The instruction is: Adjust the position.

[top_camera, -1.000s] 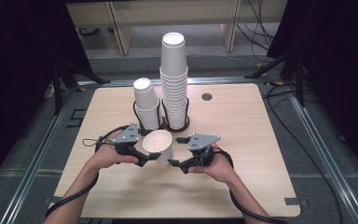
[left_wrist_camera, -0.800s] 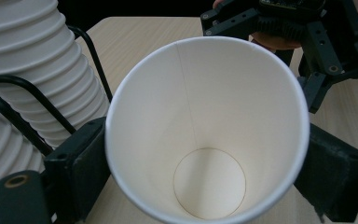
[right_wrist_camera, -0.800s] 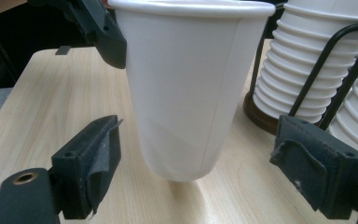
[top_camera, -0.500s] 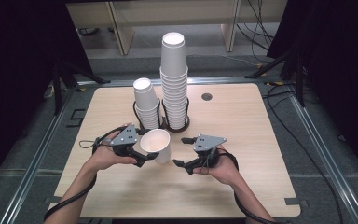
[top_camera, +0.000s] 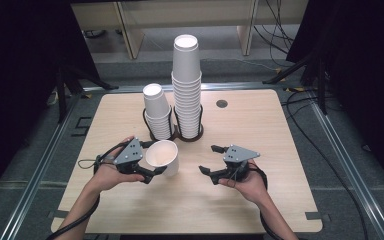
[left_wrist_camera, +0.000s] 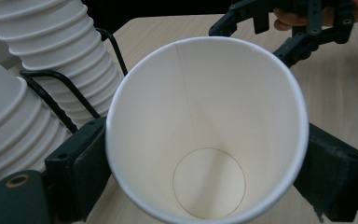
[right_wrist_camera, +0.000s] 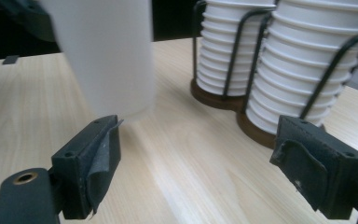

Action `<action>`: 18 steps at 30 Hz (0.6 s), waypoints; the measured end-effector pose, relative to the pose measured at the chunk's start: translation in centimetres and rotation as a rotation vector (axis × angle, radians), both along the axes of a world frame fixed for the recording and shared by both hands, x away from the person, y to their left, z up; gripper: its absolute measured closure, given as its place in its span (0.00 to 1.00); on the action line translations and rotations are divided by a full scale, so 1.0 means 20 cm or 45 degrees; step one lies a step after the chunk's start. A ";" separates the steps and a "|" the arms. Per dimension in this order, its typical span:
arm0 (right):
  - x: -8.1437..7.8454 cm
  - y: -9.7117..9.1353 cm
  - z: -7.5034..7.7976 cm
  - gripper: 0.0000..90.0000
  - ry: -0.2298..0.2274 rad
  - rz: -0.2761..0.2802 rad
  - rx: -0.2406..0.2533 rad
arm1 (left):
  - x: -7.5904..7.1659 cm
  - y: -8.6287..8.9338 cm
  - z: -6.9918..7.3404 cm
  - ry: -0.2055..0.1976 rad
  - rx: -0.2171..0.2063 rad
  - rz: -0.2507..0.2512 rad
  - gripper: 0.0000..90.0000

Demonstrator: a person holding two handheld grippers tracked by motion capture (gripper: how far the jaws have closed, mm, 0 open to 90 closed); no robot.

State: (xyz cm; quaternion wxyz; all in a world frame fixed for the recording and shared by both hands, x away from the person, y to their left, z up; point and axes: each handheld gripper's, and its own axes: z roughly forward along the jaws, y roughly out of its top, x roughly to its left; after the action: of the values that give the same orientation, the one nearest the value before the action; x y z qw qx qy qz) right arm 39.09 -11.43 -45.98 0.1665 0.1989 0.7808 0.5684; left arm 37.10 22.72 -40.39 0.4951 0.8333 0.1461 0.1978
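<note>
My left gripper (top_camera: 156, 172) is shut on a white paper cup (top_camera: 162, 156), which tilts with its mouth up and toward the camera. In the left gripper view the pads (left_wrist_camera: 81, 163) press both sides of the empty cup (left_wrist_camera: 205, 116). My right gripper (top_camera: 207, 159) stands open a hand's width to the right of the cup, with nothing between its jaws. In the right gripper view its pads (right_wrist_camera: 98, 154) are spread wide over bare wood, and the blurred cup (right_wrist_camera: 107, 56) hangs at the upper left.
Behind the grippers stand two cup stacks in black wire holders: a short stack (top_camera: 157, 112) and a tall stack (top_camera: 187, 85). A dark round grommet (top_camera: 222, 104) sits at the back right of the wooden table (top_camera: 260, 210). Cables lie on the floor beyond.
My right gripper has drawn away to the right, off the cup. The left gripper has shifted slightly left with the cup still in it.
</note>
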 end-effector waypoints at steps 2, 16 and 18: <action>-0.01 -0.02 -0.01 0.18 -0.005 -0.023 0.005 | -0.02 0.01 0.00 0.002 -0.001 -0.007 0.14; -0.01 -0.08 -0.05 0.18 0.011 -0.061 0.045 | -0.17 0.08 0.00 0.019 -0.035 -0.009 0.14; -0.02 -0.08 -0.05 0.18 0.026 -0.067 0.035 | -0.19 0.08 0.00 0.029 -0.034 -0.015 0.14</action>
State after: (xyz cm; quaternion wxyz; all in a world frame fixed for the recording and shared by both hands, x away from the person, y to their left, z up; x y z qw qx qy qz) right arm 38.76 -13.01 -47.08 0.1707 0.2276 0.7690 0.5724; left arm 33.33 24.35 -40.48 0.5057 0.8296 0.1495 0.1835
